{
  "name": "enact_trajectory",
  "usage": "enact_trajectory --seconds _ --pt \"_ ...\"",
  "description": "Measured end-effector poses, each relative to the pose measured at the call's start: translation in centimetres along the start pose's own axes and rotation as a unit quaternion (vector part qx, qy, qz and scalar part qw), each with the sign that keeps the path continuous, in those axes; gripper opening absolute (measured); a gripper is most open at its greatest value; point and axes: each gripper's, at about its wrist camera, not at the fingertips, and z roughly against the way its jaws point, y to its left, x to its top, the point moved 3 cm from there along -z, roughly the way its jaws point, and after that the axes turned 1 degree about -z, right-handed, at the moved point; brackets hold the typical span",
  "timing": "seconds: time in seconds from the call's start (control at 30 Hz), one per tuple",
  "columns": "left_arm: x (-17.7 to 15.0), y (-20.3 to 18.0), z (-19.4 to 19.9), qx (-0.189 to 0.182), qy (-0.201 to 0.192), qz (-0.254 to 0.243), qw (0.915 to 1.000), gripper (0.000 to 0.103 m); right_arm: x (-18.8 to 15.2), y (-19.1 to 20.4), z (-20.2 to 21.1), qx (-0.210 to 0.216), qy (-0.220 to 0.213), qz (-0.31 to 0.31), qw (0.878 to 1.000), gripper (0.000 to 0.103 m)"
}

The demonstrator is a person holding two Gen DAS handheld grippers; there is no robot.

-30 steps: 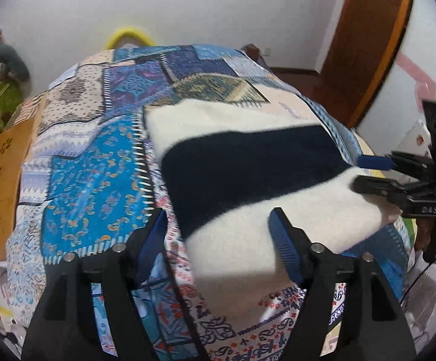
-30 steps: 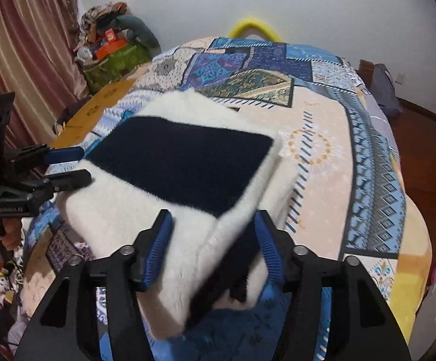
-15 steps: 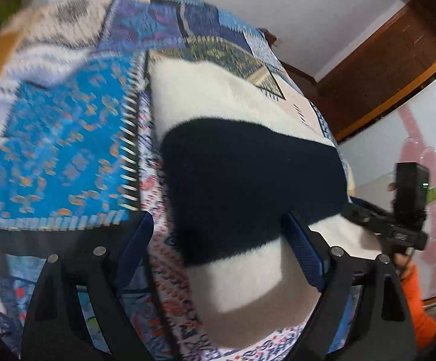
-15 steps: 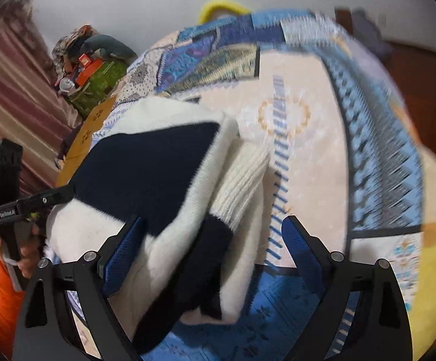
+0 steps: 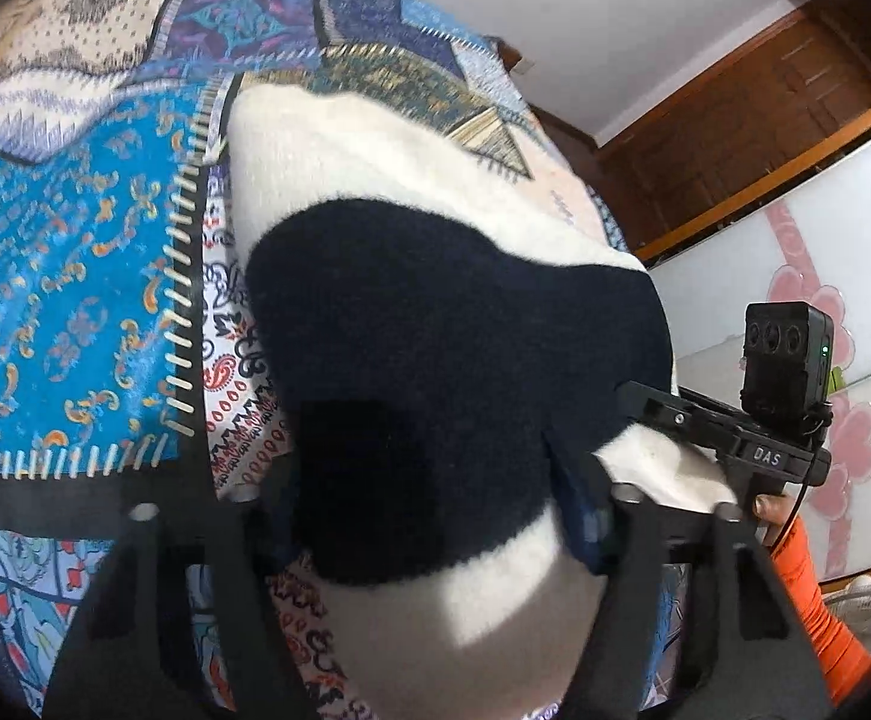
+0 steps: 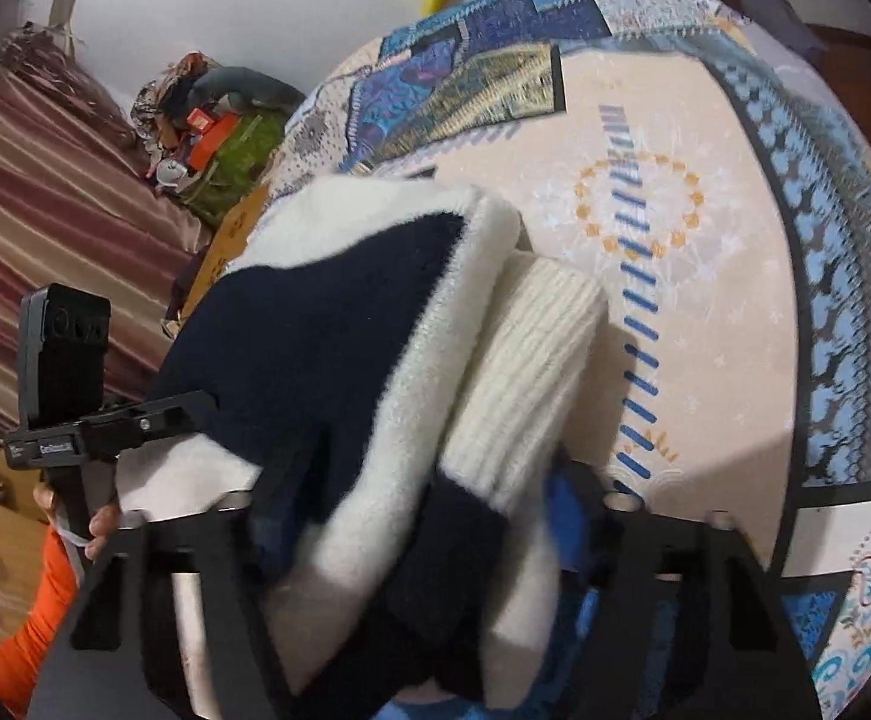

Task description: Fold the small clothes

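A folded sweater (image 5: 435,360), cream with a broad navy band, lies on a patchwork bedspread (image 5: 75,276) as a person brings both tools in on its near edge. The left gripper (image 5: 423,516) straddles the near left corner, its jaws closing with the thick fold between them; the pads look to be pressing into the knit, though the fabric hides the contact. The right gripper (image 6: 411,516) takes the near right corner, jaws likewise closing on stacked layers that include a ribbed cream cuff (image 6: 531,360) tucked against the bundle's right side. Seen from the bedspread's near edge, the sweater sits just inside that edge, toward the left, with open quilt beyond it. The navy band runs side to side between the two tools, and that appears to be the bundle's long axis; its far cream edge faces the wall. The step looks like grasping for a final fold; next, both grips must hold all layers, then lift evenly together.
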Motion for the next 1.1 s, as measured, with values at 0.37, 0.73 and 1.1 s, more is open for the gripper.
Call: enact_trajectory --seconds 0.37,0.73,1.1 --pt "-0.3 -3.3 11.8 0.029 -0.109 -0.068 0.9913 0.052 1.3 8.4 4.6 -0.007 -0.076 0.092 0.993 0.040" --pt "-1.6 4.2 13.4 0.036 -0.091 0.000 0.9952 0.053 2.1 13.8 0.2 0.013 -0.049 0.117 0.992 0.040" --pt "-5.2 13.6 7.2 -0.063 -0.028 0.135 0.9885 0.066 0.3 10.0 -6.3 -0.003 0.018 0.071 0.997 0.048"
